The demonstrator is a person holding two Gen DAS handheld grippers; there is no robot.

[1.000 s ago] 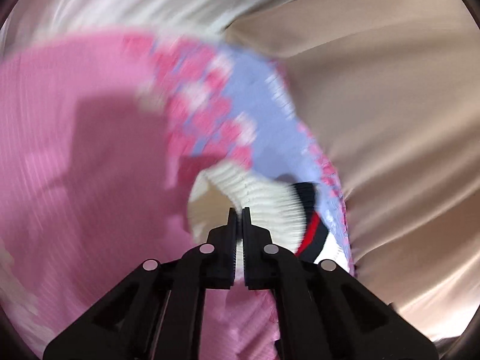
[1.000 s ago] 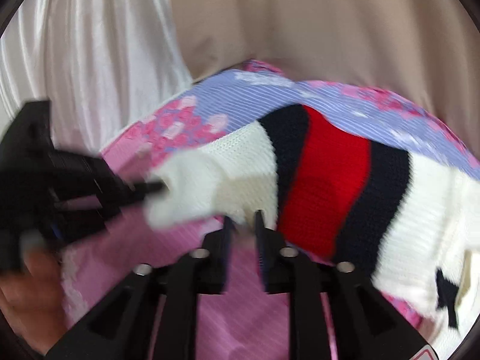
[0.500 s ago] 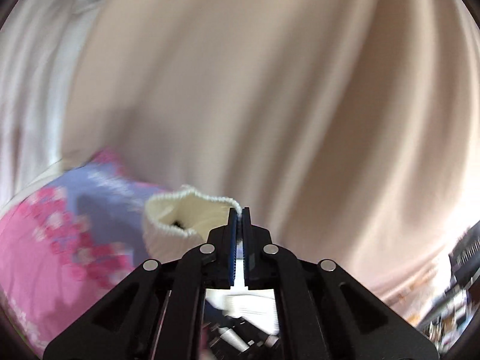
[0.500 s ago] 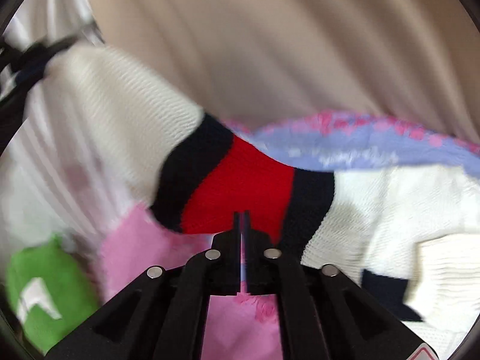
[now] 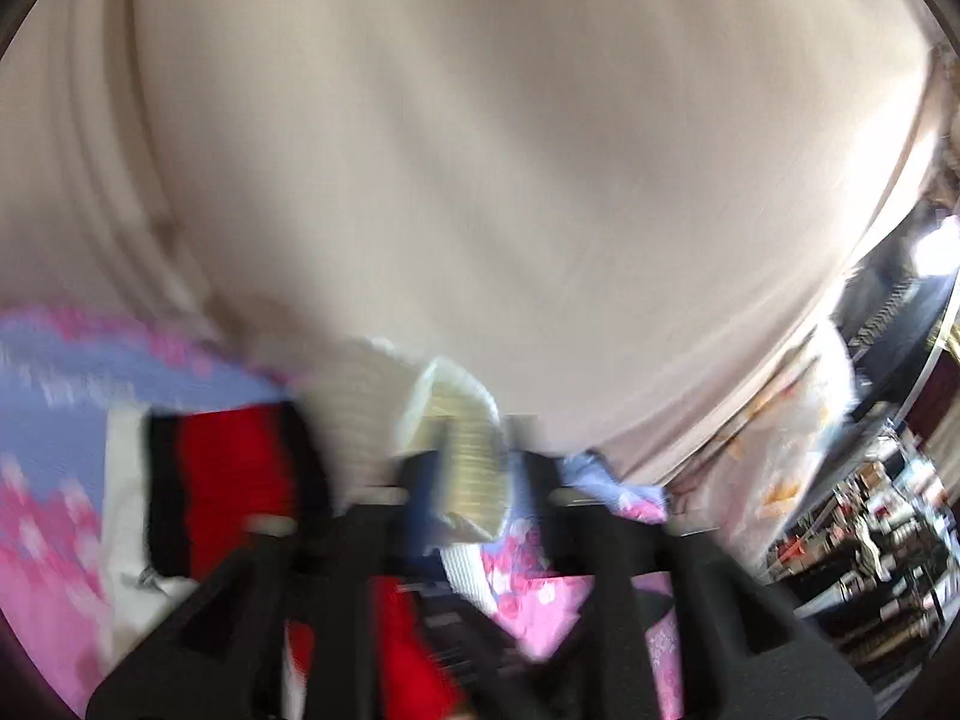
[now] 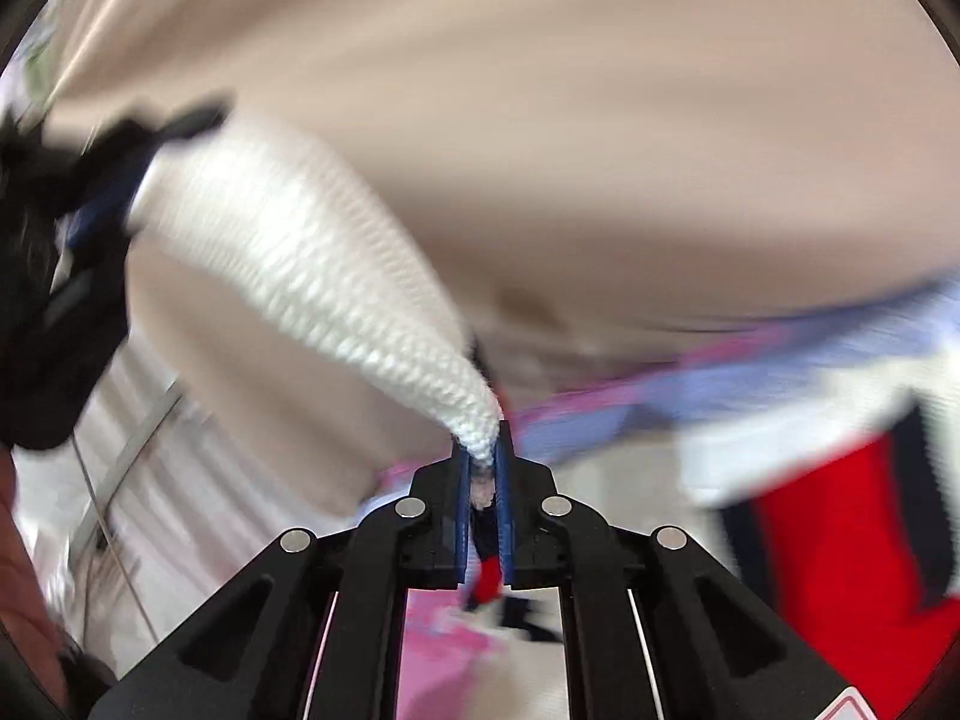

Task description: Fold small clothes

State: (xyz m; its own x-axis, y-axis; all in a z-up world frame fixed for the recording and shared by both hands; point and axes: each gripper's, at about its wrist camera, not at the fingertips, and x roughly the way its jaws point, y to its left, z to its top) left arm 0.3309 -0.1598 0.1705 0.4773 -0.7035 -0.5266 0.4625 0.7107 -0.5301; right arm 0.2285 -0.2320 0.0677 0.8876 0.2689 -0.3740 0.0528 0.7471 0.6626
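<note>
Your right tongs (image 6: pixel 480 462) have just been closing and are now clenched on the white knit sleeve (image 6: pixel 312 276), which bunches to a narrow point between the pads. From there the sleeve runs taut, up and away to the left, to your left tongs (image 5: pixel 474 468). Those have just been opening: the jaws stand apart with the ribbed cuff (image 5: pixel 462 420) lying between them. Motion blur hides the contact, but the cuff looks loose, not pinched.

The rest of the sweater (image 6: pixel 840 510), with its red band edged in navy, hangs or lies just right of the right tongs and below them. In the left view it sits to the left of the tongs. Under it is the pink and lilac floral cloth (image 5: pixel 48 528), and beyond both tongs there is only beige fabric (image 5: pixel 480 150).

You look to be in the middle of the sleeve fold. The sleeve is drawn out straight and lifted clear of the body, and the left side is letting go.

The next move calls for the right tongs to keep their grip while the sleeve is carried across the striped body and laid flat. Draw the left tongs back cleanly so the cuff does not snag on a pad. Slow down too, because the knit is soft and will twist if it is swung.
</note>
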